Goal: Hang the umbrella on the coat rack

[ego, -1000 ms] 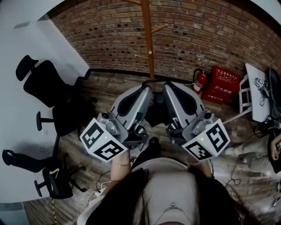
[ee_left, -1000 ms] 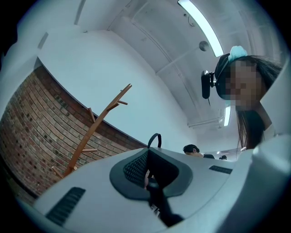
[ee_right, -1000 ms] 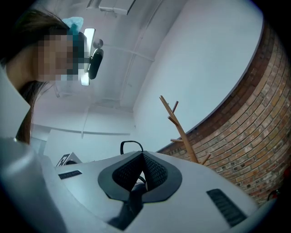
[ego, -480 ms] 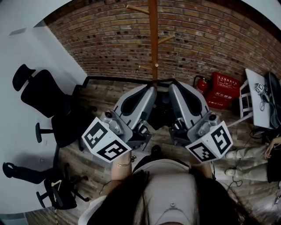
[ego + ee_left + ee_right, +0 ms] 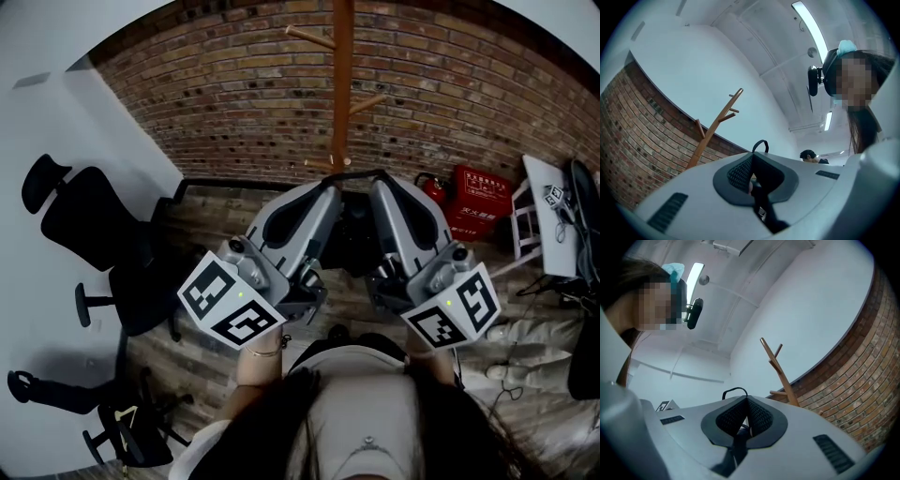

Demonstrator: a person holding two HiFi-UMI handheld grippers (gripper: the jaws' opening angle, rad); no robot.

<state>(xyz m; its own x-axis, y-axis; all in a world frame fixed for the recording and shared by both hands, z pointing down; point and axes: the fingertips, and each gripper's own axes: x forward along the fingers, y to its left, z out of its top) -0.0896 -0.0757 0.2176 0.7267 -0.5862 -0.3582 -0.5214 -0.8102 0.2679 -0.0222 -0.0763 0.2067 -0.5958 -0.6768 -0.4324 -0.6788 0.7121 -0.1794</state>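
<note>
1. Since the earlier frames both grippers have come forward and up toward the far brick wall, and more of the rack's pegs now show at the top of the head view
2. Left gripper (image 5: 322, 194) (image 5: 751, 168): grey shell with a black-and-white marker cube, jaws clenched on a dark part of the black folded umbrella (image 5: 347, 246), which runs down between the pads
3. Right gripper (image 5: 380, 187) (image 5: 746, 416): same build, held just beside the left one, jaws likewise clenched on a dark part of the umbrella
4. The umbrella sits between the two grippers, held off the floor in front of the person; most of its body is hidden by the shells
5. A thin black strap loop (image 5: 352, 173) (image 5: 761, 140) (image 5: 734, 388) stands up above the jaw tips
6. The tall wooden coat rack with angled pegs (image 5: 342, 94) (image 5: 710, 136) (image 5: 780, 372) stands at the far side against the red brick wall (image 5: 234, 94)
7. In the head view the loop lies just below the rack's lowest pegs; in both gripper views the loop shows apart from the pole, on no peg
8. Black office chairs (image 5: 89, 211) stand at the left; a red fire extinguisher (image 5: 435, 189) and a red box (image 5: 483, 192) stand at the far right on the wooden floor (image 5: 216, 211)
</note>
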